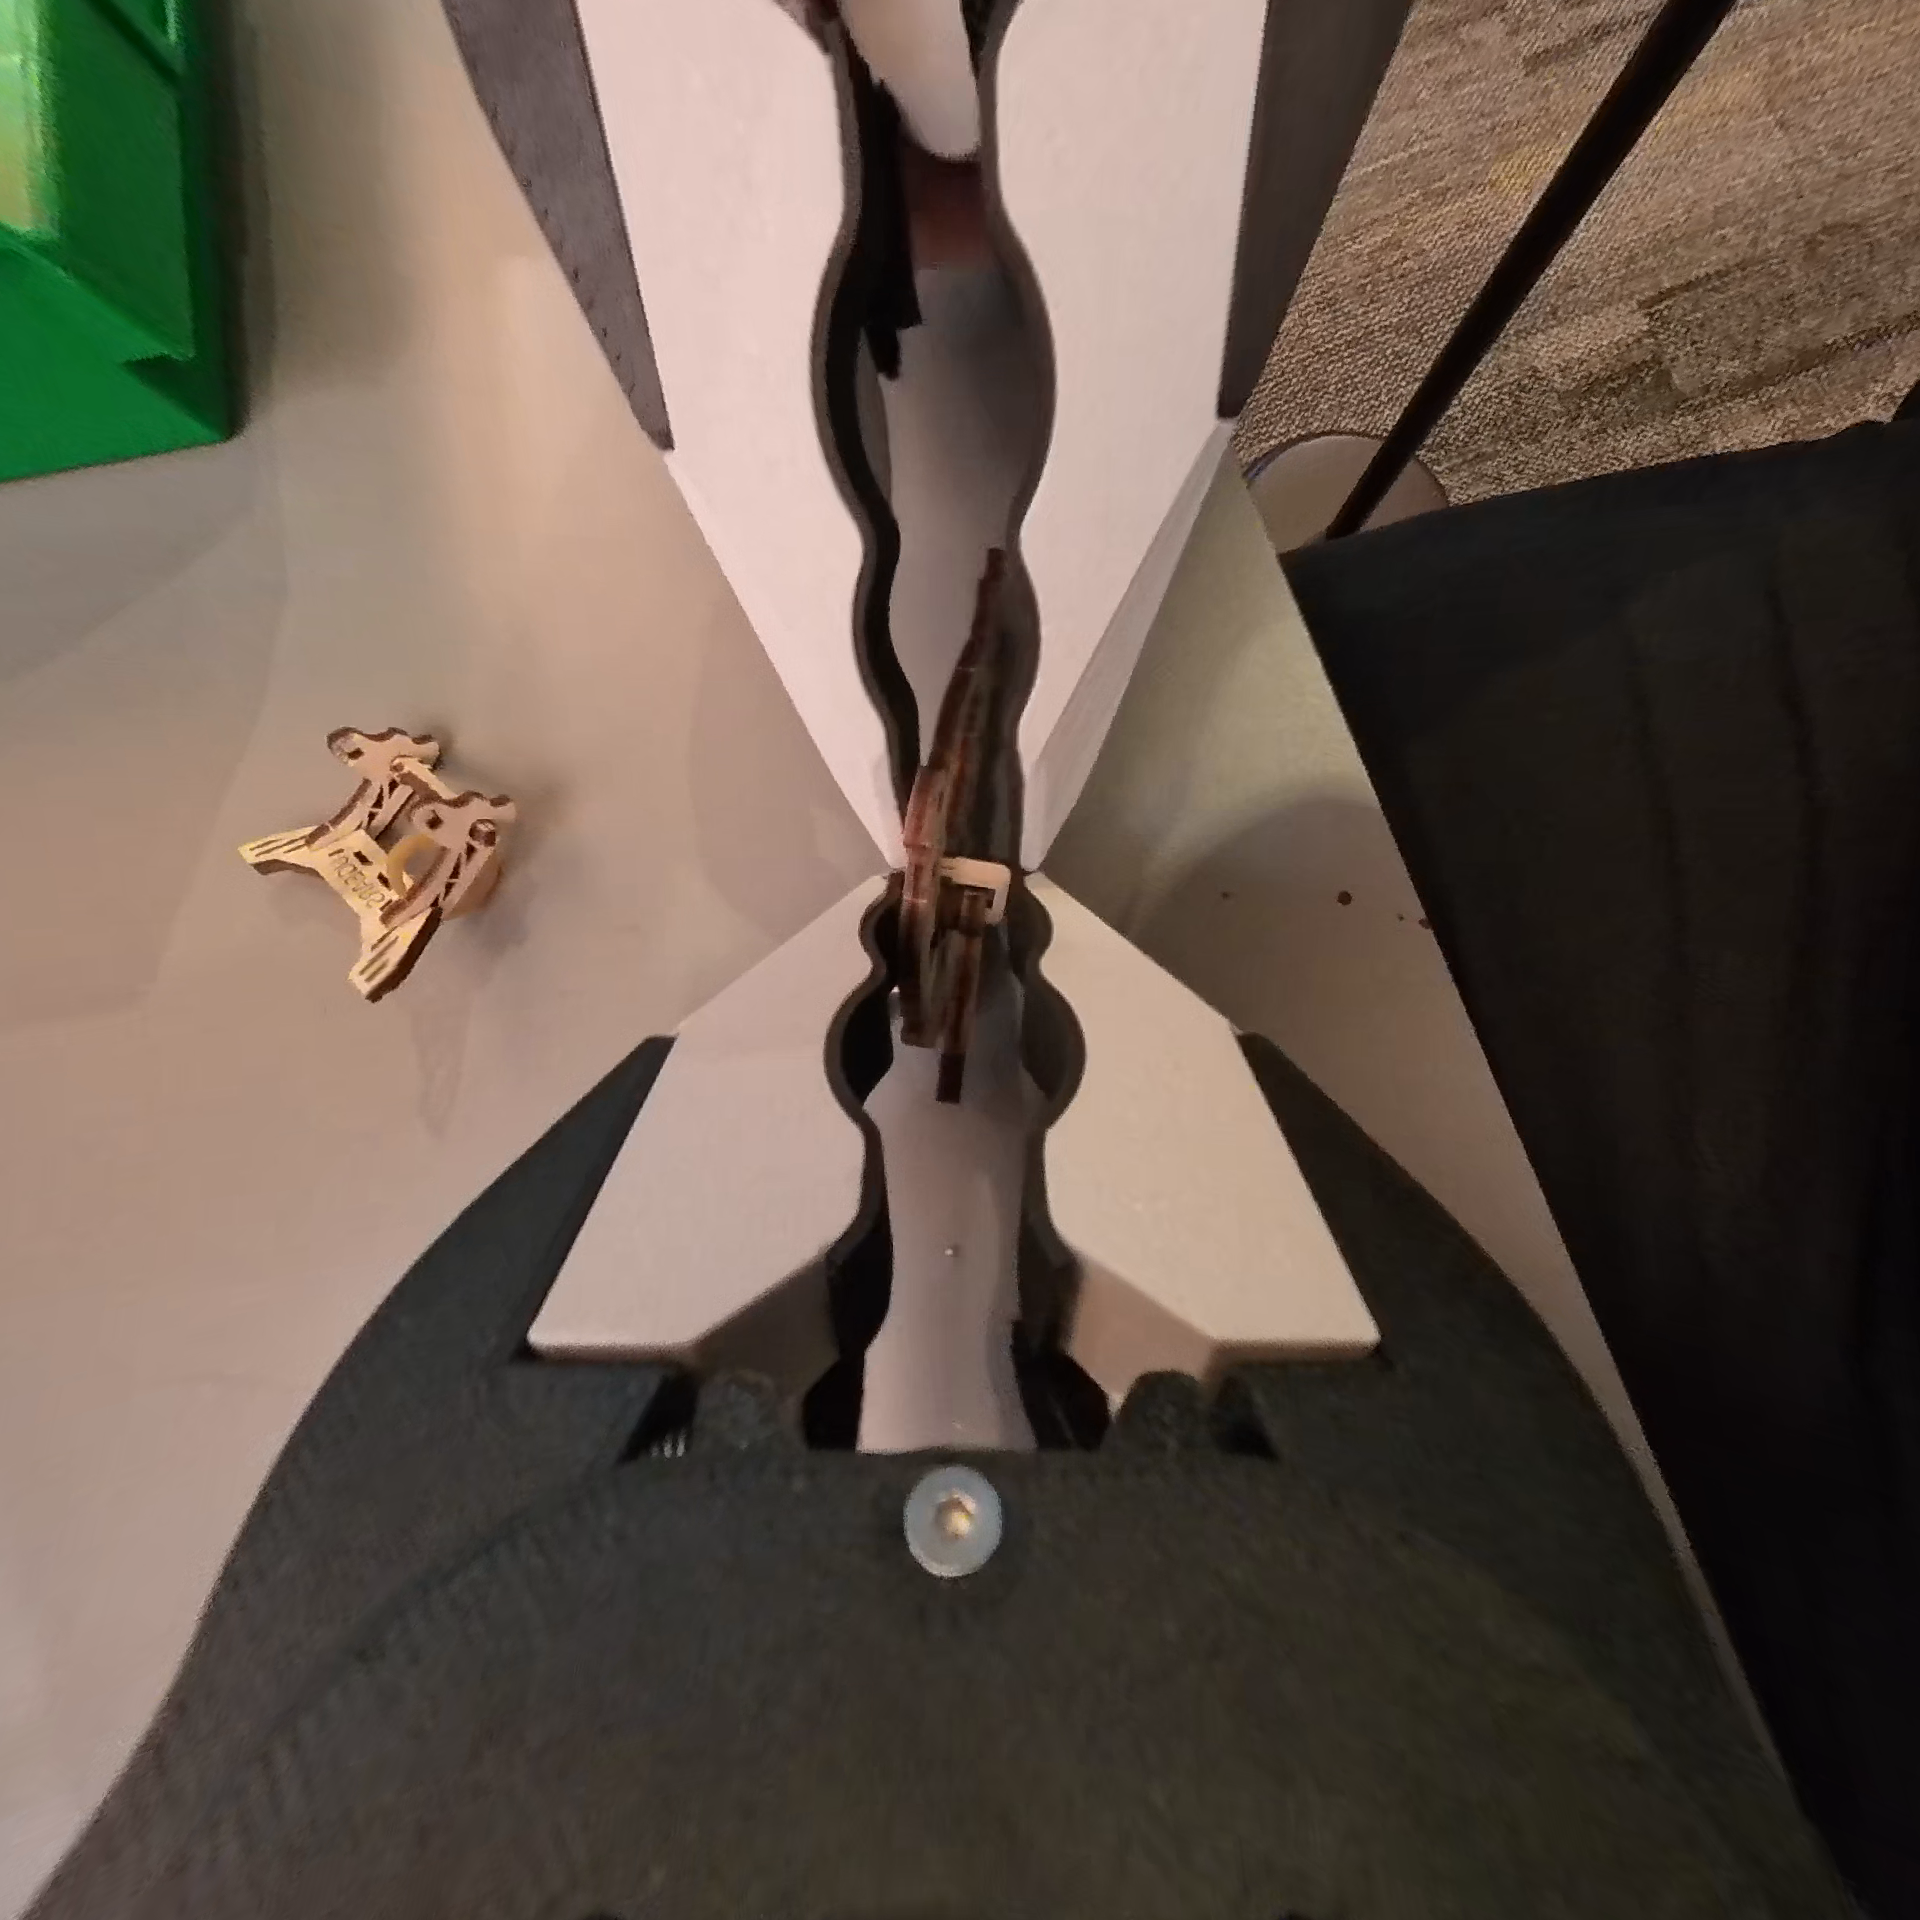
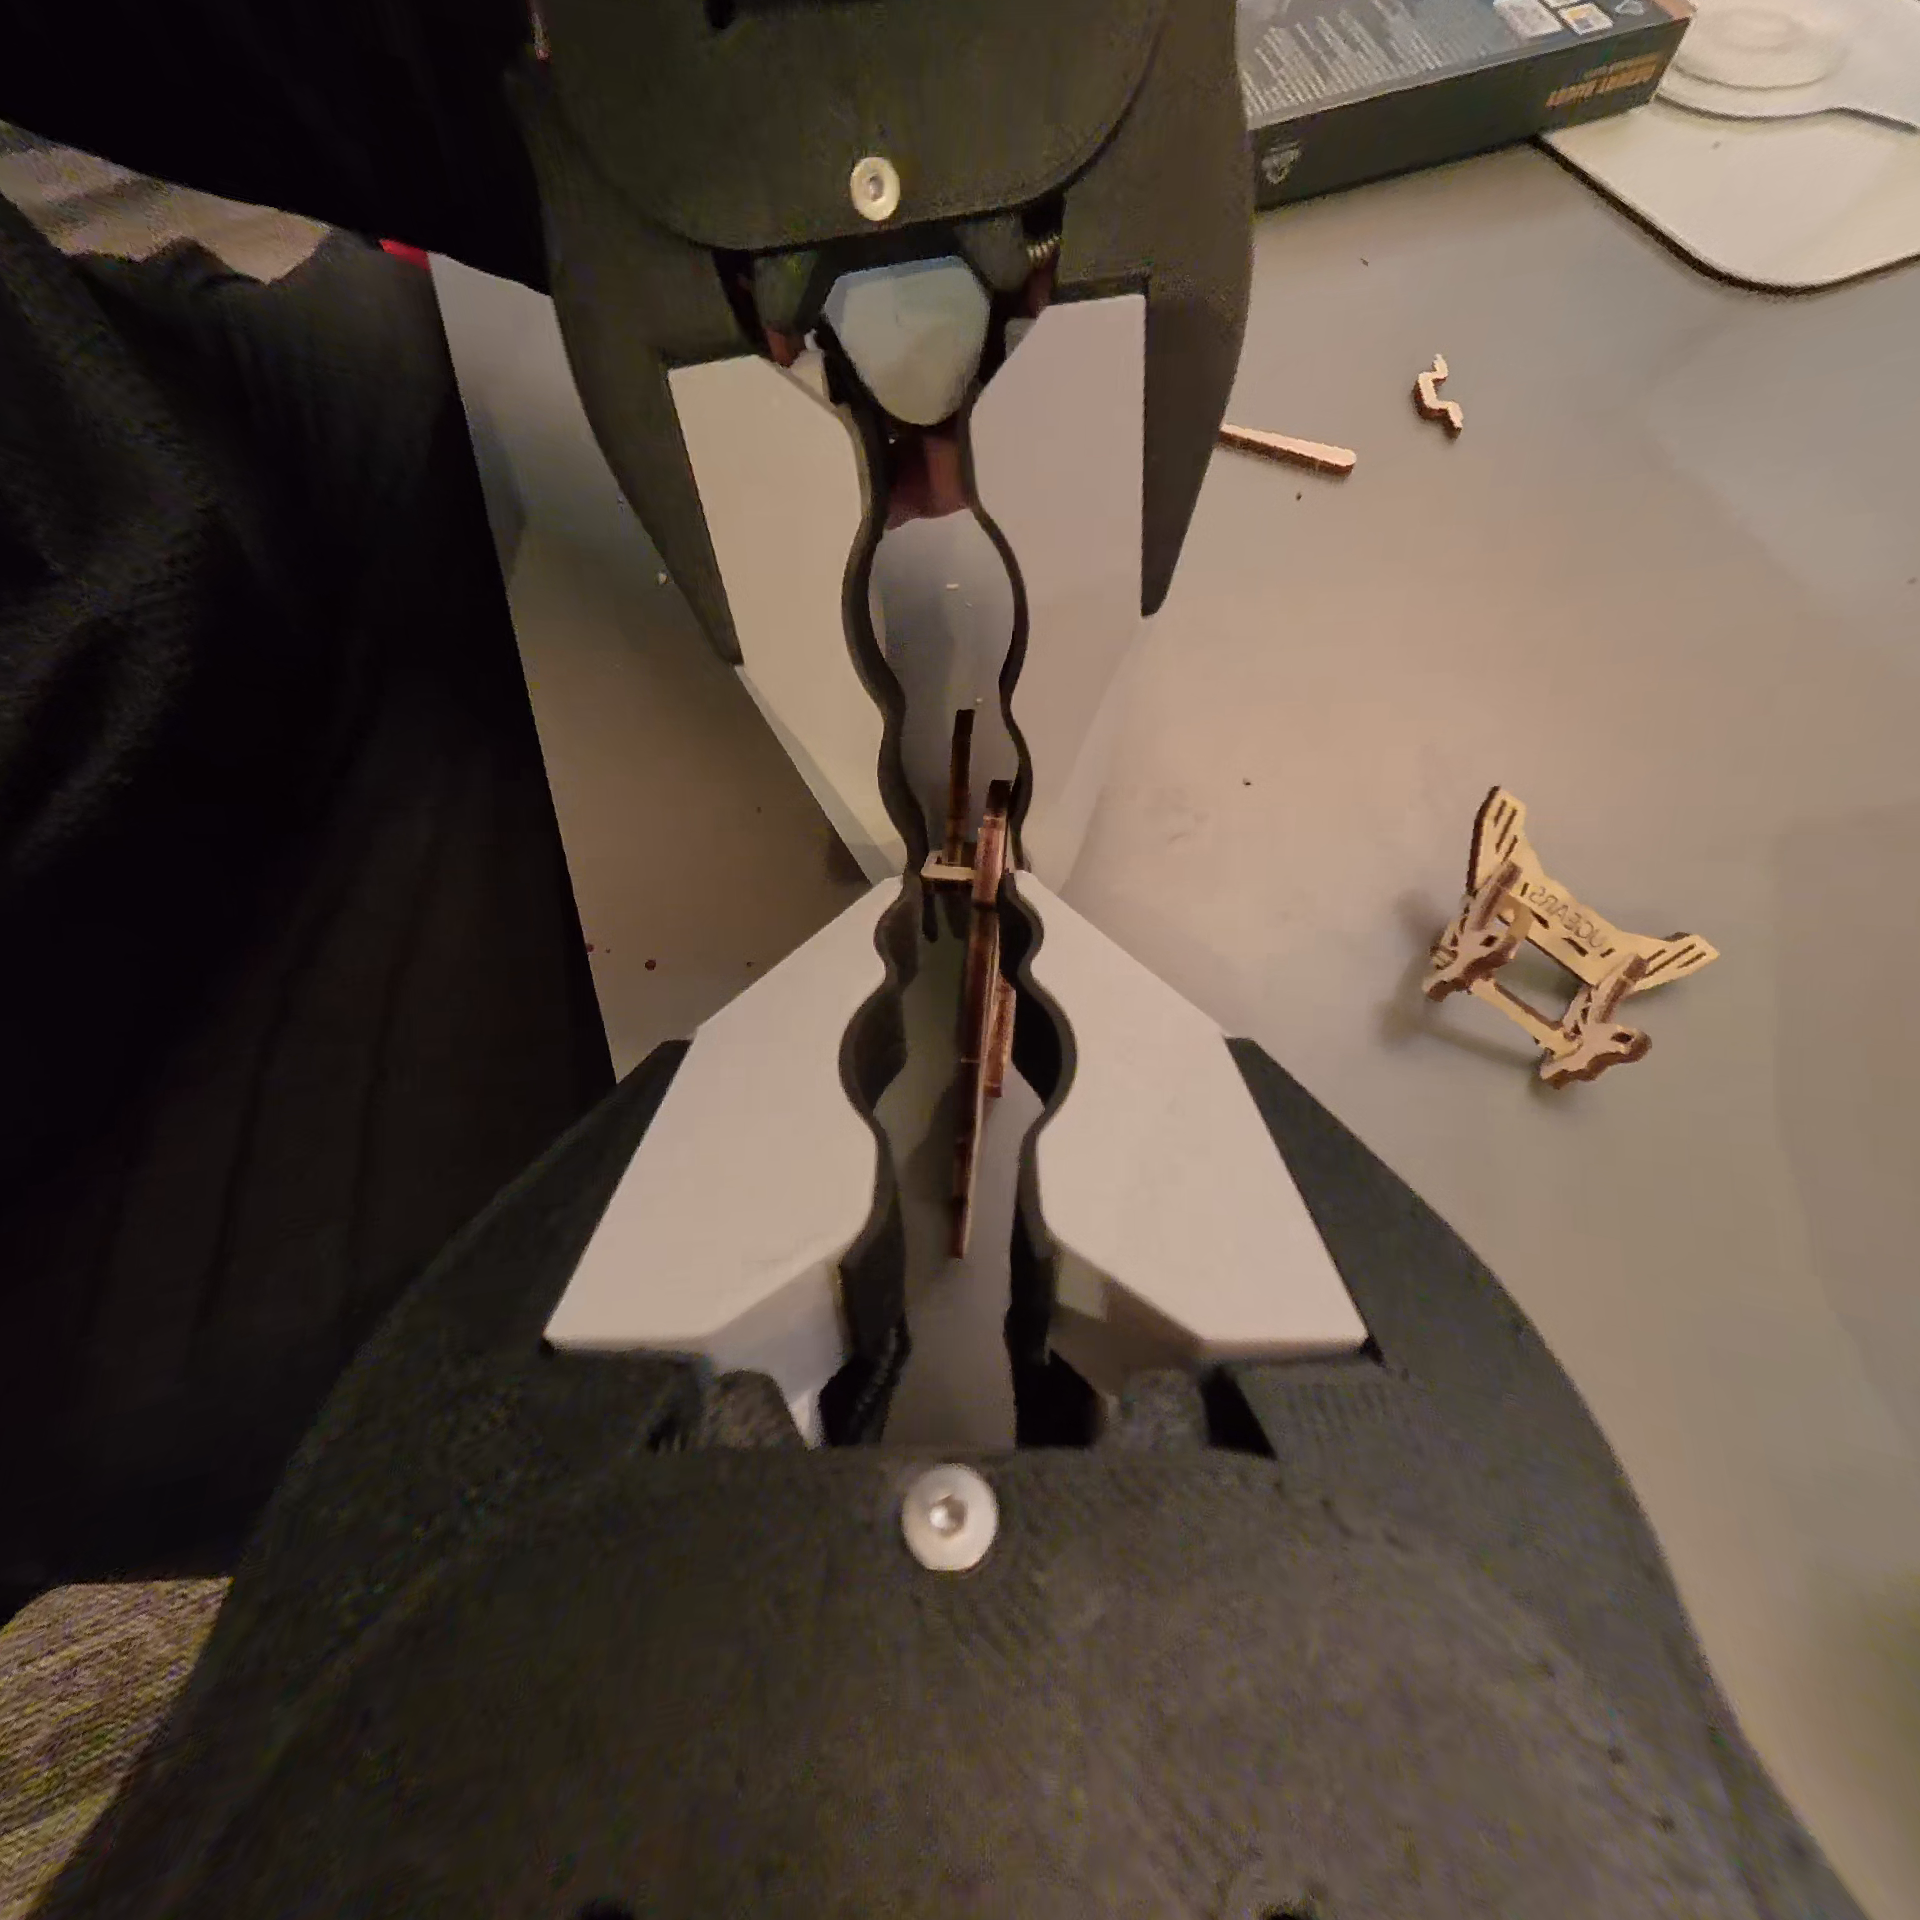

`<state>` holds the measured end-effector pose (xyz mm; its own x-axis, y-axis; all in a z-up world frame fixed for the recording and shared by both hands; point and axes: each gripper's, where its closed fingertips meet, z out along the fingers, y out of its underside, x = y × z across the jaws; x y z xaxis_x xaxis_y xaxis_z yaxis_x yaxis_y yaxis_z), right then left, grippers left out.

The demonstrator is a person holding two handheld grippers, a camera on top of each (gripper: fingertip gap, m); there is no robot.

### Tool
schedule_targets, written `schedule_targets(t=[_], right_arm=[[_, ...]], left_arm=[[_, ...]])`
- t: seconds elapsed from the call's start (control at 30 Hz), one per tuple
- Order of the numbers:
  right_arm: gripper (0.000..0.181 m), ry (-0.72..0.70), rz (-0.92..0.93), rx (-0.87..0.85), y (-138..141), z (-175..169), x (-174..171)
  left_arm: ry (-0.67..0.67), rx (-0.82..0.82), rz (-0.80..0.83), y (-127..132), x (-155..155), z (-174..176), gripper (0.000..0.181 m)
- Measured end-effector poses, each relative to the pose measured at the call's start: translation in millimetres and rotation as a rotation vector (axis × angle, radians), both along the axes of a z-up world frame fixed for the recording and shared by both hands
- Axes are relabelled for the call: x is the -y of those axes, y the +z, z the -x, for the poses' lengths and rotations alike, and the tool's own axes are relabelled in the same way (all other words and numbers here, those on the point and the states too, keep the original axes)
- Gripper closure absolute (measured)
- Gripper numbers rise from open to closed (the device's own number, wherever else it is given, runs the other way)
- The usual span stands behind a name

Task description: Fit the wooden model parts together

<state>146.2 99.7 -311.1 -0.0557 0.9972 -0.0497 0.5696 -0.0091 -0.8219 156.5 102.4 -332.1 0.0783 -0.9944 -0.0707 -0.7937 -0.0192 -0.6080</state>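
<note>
My two grippers meet tip to tip above the grey table (image 1: pixel 260 1143). My left gripper (image 1: pixel 951 899) is shut on a thin dark-edged wooden part (image 1: pixel 935 977), held edge-on between its white fingers (image 1: pixel 748 1143). My right gripper (image 2: pixel 961 896) is shut on a flat wooden part (image 2: pixel 982 1049), also edge-on. The two parts overlap at the fingertips, where a small pale peg (image 2: pixel 945 871) crosses them. In the left wrist view the right gripper (image 1: pixel 956 831) comes down from the top with its part (image 1: pixel 982 665). In the right wrist view the left gripper (image 2: pixel 966 844) does the same with its part (image 2: pixel 961 774).
A small assembled wooden stand (image 1: pixel 384 862) (image 2: pixel 1558 945) stands on the table beside the grippers. A loose stick (image 2: pixel 1288 449) and a zigzag piece (image 2: pixel 1437 395) lie farther back. A dark box (image 2: pixel 1455 94), a white mat (image 2: pixel 1766 208), a green box (image 1: pixel 94 229) and dark clothing (image 2: pixel 208 727) border the area. My two grippers' fingertips are within a few centimetres of each other. Both grippers' tips are roughly 20 cm from the loose stick (image 2: pixel 1288 449).
</note>
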Motion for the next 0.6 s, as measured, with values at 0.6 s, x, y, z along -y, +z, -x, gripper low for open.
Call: schedule_targets(t=[0.6], right_arm=[[0.169,0.010,-0.082,0.020,-1.7,5.8,8.1]], left_arm=[[0.014,0.072,0.142,-3.9,11.0,4.6,0.150]])
